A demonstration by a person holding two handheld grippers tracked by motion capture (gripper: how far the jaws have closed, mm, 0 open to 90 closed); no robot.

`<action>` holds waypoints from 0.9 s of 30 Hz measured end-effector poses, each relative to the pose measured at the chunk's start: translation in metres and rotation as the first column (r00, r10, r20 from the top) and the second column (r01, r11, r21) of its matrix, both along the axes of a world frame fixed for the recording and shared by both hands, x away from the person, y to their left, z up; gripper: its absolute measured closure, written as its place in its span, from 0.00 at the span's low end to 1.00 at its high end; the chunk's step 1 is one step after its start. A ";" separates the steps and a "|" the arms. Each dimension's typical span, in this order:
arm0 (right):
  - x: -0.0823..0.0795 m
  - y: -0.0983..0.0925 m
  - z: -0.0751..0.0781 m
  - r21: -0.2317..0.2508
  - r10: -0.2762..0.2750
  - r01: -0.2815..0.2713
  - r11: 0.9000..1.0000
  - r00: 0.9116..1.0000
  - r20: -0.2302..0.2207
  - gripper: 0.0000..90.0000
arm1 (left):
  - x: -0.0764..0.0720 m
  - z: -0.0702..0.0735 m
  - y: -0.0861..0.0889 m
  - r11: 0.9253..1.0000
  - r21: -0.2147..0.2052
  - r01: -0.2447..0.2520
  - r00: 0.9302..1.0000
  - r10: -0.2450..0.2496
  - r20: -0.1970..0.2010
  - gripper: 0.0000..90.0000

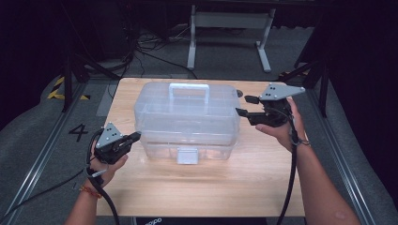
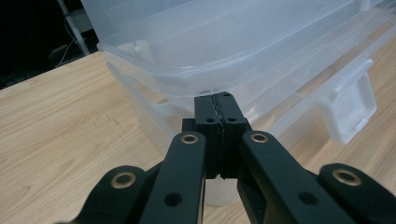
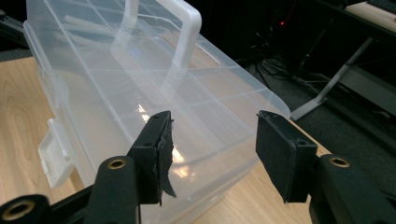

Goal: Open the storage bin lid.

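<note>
- The table (image 1: 263,187) carries one big clear plastic box (image 1: 187,119), which sits between the two tongs. There is bare wood in front of the box and beside each hand, and the table's side edges lie close outside both hands.
- The box has a white handle (image 1: 189,90) on its lid and a white latch (image 1: 188,155) on its near face. In the high view its left end is just off the tip of the left tongs, and its right end is just ahead of the right tongs.
- The right tongs (image 1: 245,106) stand about half open with nothing between the pads, which point at the box's right end near the lid edge. To do this well, I would line the pads up over the lid rim before closing, since the plastic looks smooth and could slip.
- The left tongs (image 1: 136,136) are pressed fully together and hold nothing. Their tip rests at or just under the lid's overhanging rim at the box's left front corner; whether it touches I cannot tell. It seems placed to steady the box.
- The latch (image 2: 350,107) lies to the side of the left tongs, well clear of them.
</note>
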State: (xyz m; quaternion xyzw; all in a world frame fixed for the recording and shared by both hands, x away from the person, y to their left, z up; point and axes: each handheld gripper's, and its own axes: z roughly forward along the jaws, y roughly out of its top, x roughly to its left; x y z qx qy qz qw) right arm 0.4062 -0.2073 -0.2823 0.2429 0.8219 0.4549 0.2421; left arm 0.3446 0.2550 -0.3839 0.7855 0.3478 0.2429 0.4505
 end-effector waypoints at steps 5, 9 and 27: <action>-0.009 -0.015 -0.008 0.023 -0.018 0.018 1.000 1.000 0.014 0.48 | 0.001 0.002 0.000 1.000 -0.002 -0.002 1.000 0.002 0.006 1.00; -0.015 -0.021 -0.020 0.012 -0.016 0.016 1.000 1.000 0.012 0.46 | 0.002 0.004 0.000 1.000 -0.003 0.000 1.000 0.000 0.013 1.00; -0.020 -0.011 -0.085 -0.061 -0.013 0.010 0.998 0.999 -0.047 0.41 | 0.005 0.012 -0.002 1.000 0.005 0.008 1.000 -0.008 0.015 1.00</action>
